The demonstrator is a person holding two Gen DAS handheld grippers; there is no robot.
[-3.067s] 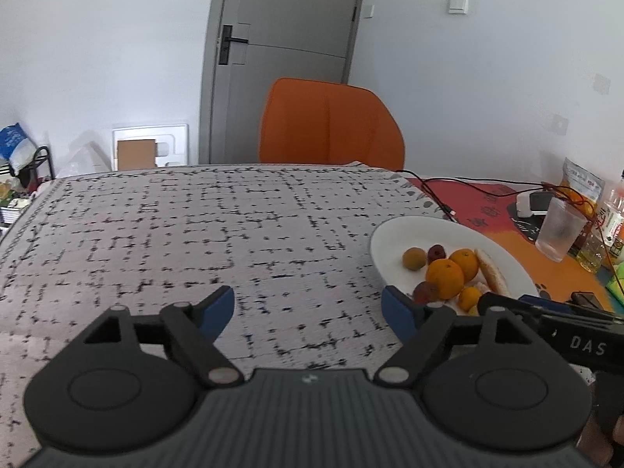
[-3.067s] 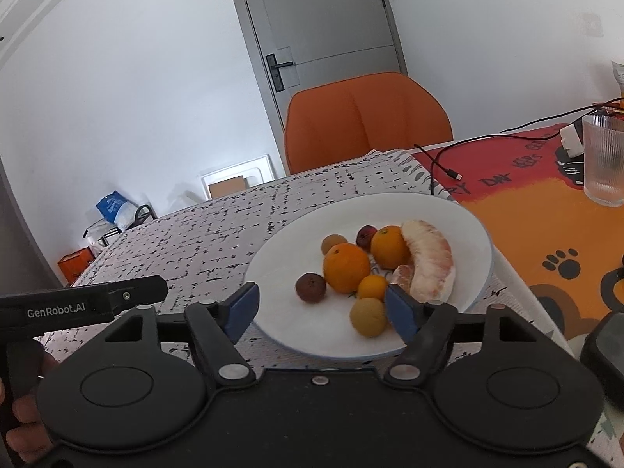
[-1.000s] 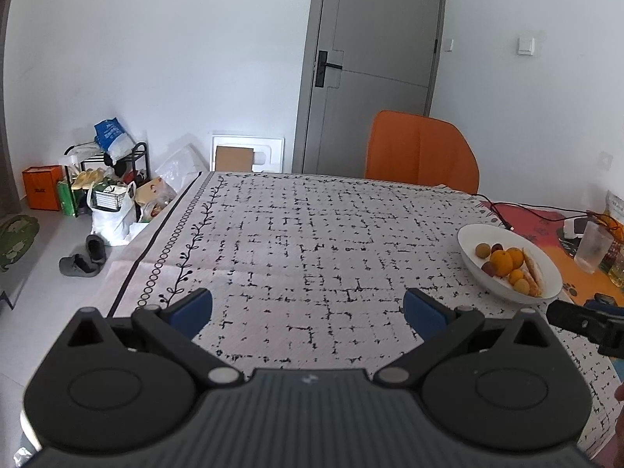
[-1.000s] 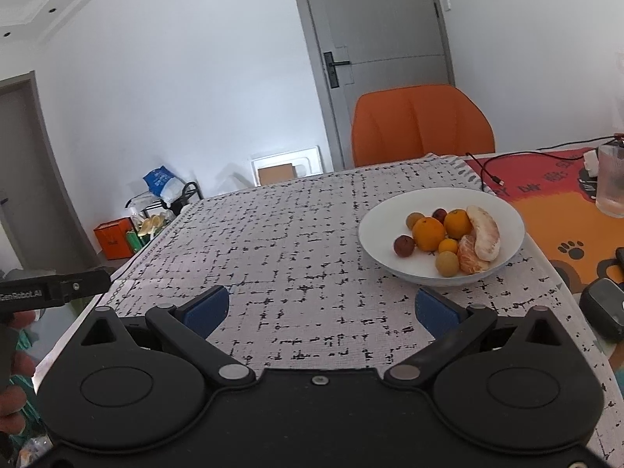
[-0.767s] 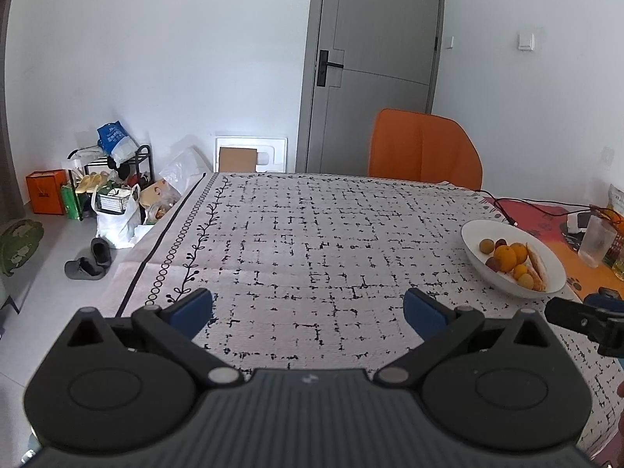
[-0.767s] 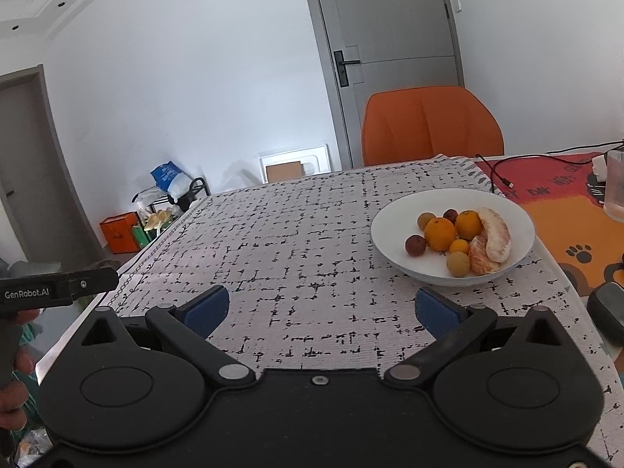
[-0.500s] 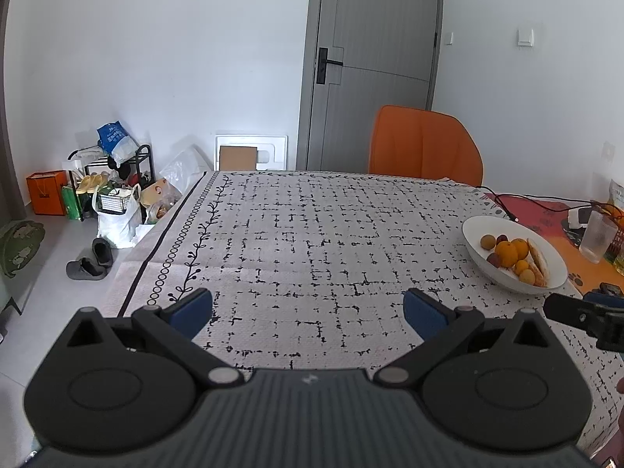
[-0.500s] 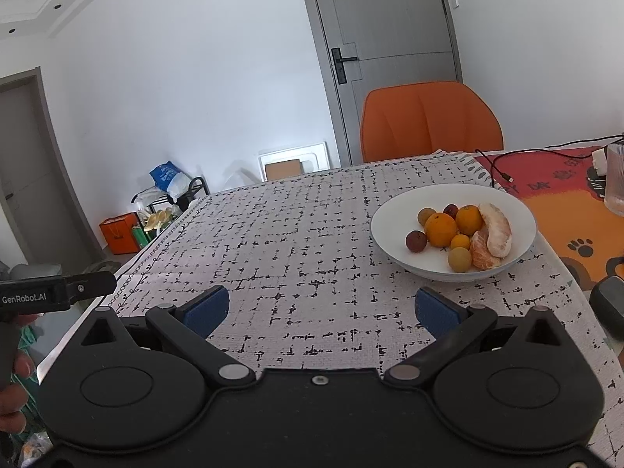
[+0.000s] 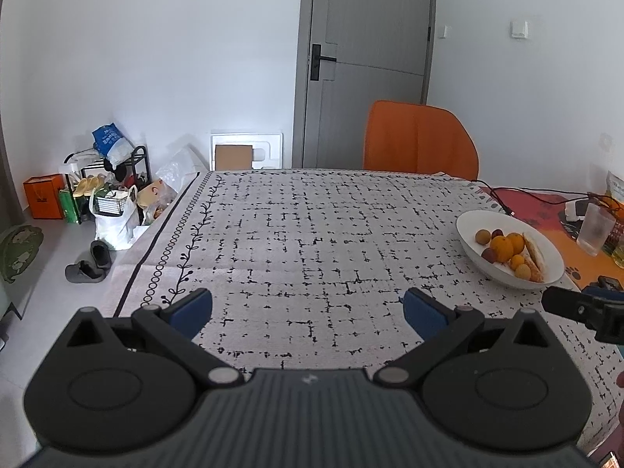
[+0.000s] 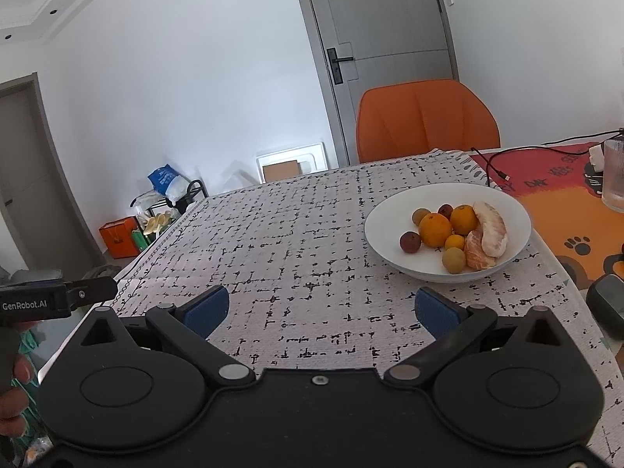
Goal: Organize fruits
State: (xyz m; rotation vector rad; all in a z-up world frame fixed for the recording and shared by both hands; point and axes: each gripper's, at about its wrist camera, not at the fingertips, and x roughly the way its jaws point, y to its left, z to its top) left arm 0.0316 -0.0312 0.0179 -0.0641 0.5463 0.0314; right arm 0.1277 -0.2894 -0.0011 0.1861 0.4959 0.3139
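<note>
A white bowl stands on the patterned tablecloth and holds several fruits: oranges, small brown and dark red fruits, and peeled citrus pieces. It also shows in the left wrist view at the right. My right gripper is open and empty, held back near the table's front edge, short of the bowl. My left gripper is open and empty over the near tablecloth, far left of the bowl.
An orange chair stands at the table's far side. A red and orange mat with a glass and black cables lies right of the bowl. A dark device lies at the right edge. Bags and a rack stand on the floor at left.
Both grippers have pulled back and up from the bowl since three seconds ago, so the whole table shows. Over the last second the views barely shift. Both stay open and empty.
</note>
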